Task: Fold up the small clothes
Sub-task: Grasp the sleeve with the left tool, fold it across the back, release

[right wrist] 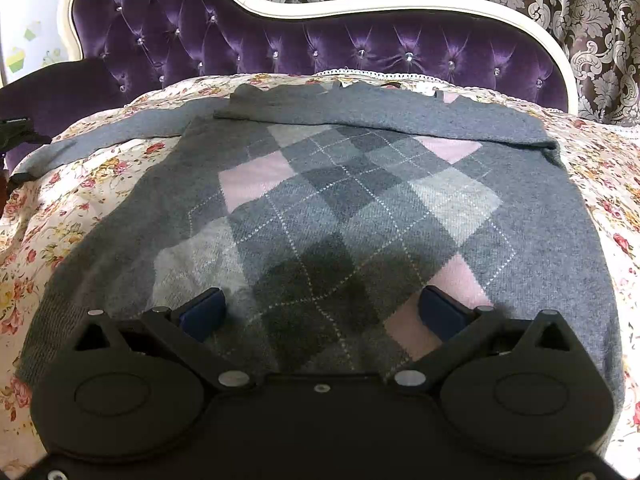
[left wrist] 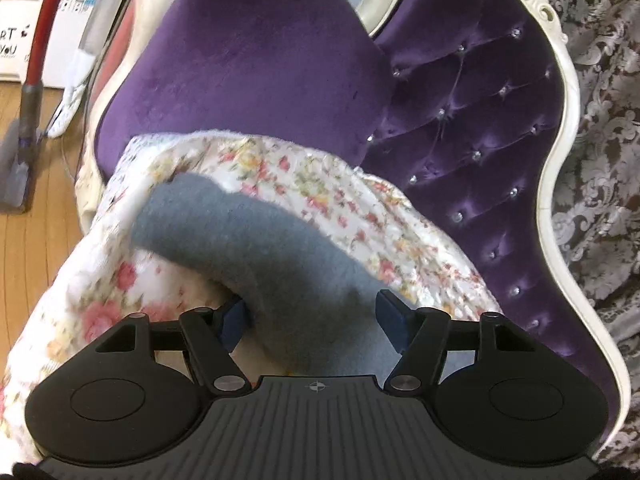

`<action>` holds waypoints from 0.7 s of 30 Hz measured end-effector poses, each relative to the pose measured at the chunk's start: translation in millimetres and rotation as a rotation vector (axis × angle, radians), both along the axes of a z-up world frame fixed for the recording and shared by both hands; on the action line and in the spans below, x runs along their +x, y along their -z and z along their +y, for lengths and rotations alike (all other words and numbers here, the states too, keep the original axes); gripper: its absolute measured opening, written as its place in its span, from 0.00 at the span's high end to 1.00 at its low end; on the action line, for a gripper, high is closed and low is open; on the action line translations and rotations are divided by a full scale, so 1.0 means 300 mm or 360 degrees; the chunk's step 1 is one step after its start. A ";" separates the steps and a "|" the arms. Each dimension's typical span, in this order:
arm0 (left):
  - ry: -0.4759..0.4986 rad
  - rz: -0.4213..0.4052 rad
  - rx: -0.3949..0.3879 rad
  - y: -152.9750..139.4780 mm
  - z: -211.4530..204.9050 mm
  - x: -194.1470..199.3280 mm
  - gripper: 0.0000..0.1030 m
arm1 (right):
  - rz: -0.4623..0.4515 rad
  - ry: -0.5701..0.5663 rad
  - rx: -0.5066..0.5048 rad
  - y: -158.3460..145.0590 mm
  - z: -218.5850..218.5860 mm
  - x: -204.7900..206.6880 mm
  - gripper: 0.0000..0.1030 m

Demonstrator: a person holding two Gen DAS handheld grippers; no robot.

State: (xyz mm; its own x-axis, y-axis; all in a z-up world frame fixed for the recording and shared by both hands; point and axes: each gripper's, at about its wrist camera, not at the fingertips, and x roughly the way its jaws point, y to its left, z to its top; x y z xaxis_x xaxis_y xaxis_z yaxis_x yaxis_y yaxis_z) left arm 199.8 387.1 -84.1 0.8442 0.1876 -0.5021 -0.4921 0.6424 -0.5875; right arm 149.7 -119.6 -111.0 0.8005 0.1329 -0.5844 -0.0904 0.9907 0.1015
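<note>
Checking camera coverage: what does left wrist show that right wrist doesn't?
Left wrist only: a vacuum cleaner on the wooden floor, a purple cushion, and the grey sleeve lying between the open left gripper.

Right wrist only: the sweater body with its diamond pattern, under the open right gripper.

Both: floral cover, purple sofa back, patterned curtain.

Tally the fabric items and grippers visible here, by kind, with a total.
Grey argyle sweater: 1
Floral quilt: 1
Purple cushion: 1
Patterned curtain: 1
Grippers: 2, left gripper and right gripper, both with fingers apart
Total: 6
</note>
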 end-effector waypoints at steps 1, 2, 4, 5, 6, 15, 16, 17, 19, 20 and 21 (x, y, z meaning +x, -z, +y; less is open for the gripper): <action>0.0015 -0.0020 0.0022 -0.005 0.001 0.010 0.83 | 0.0000 0.0000 0.0001 0.000 0.001 0.000 0.00; 0.0040 -0.0030 0.0038 -0.010 0.002 0.024 0.95 | 0.0000 0.0000 0.0001 0.000 0.001 0.001 0.00; 0.0067 -0.0047 0.0063 -0.031 -0.011 0.043 0.94 | 0.0000 0.0002 -0.0001 0.000 0.001 0.001 0.00; 0.0078 -0.0040 0.0119 -0.054 -0.030 0.054 0.94 | 0.0000 0.0002 -0.0001 0.000 0.001 0.001 0.00; 0.0108 -0.0031 0.0191 -0.084 -0.056 0.068 0.94 | 0.0000 0.0002 0.0000 0.000 0.001 0.001 0.00; 0.0545 -0.0178 0.0667 -0.429 -0.438 0.222 0.94 | -0.0010 -0.0006 0.0024 -0.001 0.000 -0.002 0.00; 0.0605 -0.0211 0.0714 -0.465 -0.500 0.240 0.94 | -0.0013 -0.0007 0.0029 -0.001 -0.004 -0.004 0.00; 0.0663 -0.0245 0.0752 -0.496 -0.565 0.260 0.94 | -0.0016 -0.0009 0.0036 -0.001 -0.005 -0.005 0.00; 0.0765 -0.0294 0.0789 -0.529 -0.678 0.301 0.94 | -0.0021 -0.0012 0.0054 -0.001 -0.012 -0.008 0.00; 0.0818 -0.0317 0.0800 -0.544 -0.740 0.321 0.94 | -0.0025 -0.0014 0.0069 -0.001 -0.014 -0.009 0.00; 0.0871 -0.0334 0.0811 -0.553 -0.804 0.340 0.94 | -0.0029 -0.0015 0.0083 -0.001 -0.021 -0.010 0.00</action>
